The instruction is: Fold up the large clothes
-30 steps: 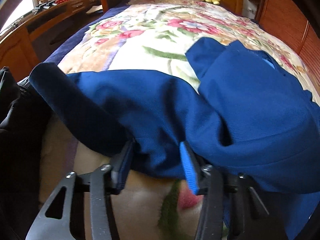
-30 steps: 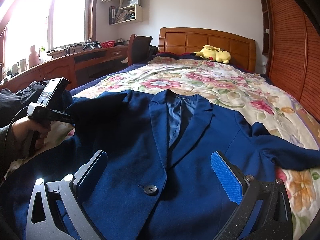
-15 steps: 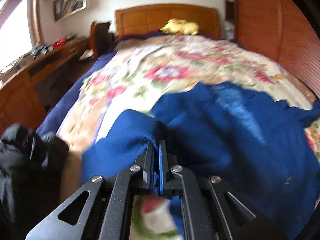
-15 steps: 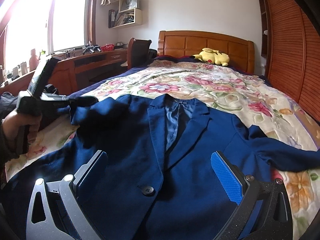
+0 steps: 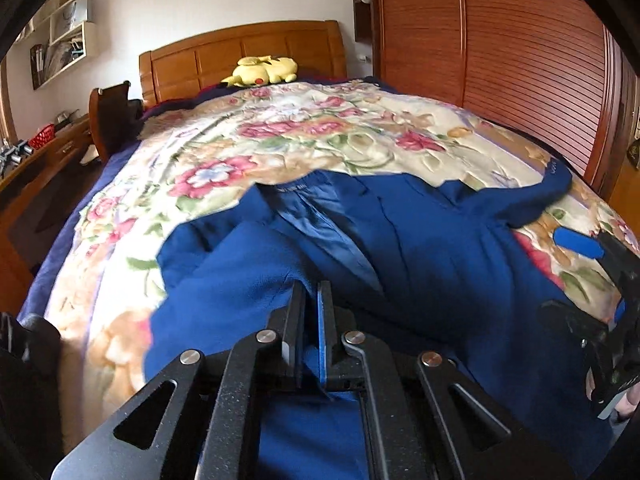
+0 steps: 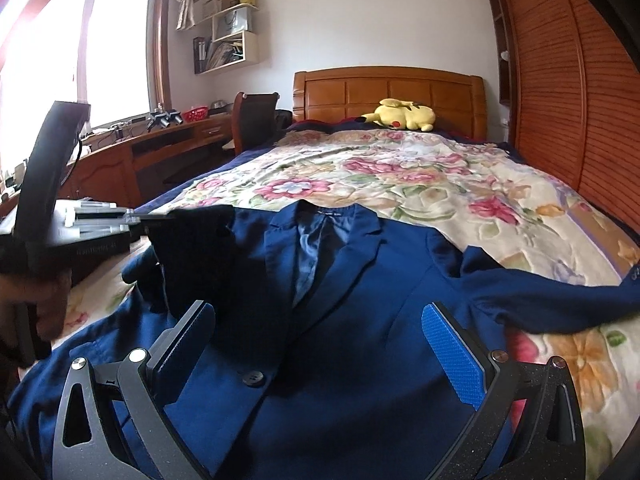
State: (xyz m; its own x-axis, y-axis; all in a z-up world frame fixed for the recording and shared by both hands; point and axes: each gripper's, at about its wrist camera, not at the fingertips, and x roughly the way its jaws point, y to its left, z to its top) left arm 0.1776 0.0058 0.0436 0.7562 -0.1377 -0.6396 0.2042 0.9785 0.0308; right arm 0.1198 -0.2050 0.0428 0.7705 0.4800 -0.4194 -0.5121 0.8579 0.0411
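1. Left of the right wrist frame: the left gripper (image 6: 160,218), held in a hand (image 6: 30,300), is clamped on the dark end of the jacket's sleeve (image 6: 192,240), which hangs lifted off the bed, probably so it can be carried inward over the chest.
2. Centre of both frames: the blue jacket (image 6: 340,320) lies face up on the floral blanket (image 6: 420,184), lapels open and button (image 6: 253,379) showing, spread flat so folds can fall evenly.
3. Lower centre of the left wrist frame: sleeve cloth is pinched between the nearly closed jaws.
4. Lower frame, right wrist view: the right gripper (image 6: 320,344) stands wide and empty above the jacket front, seemingly waiting.
5. Right: the other sleeve (image 6: 560,300) lies stretched out across the blanket, not yet folded.
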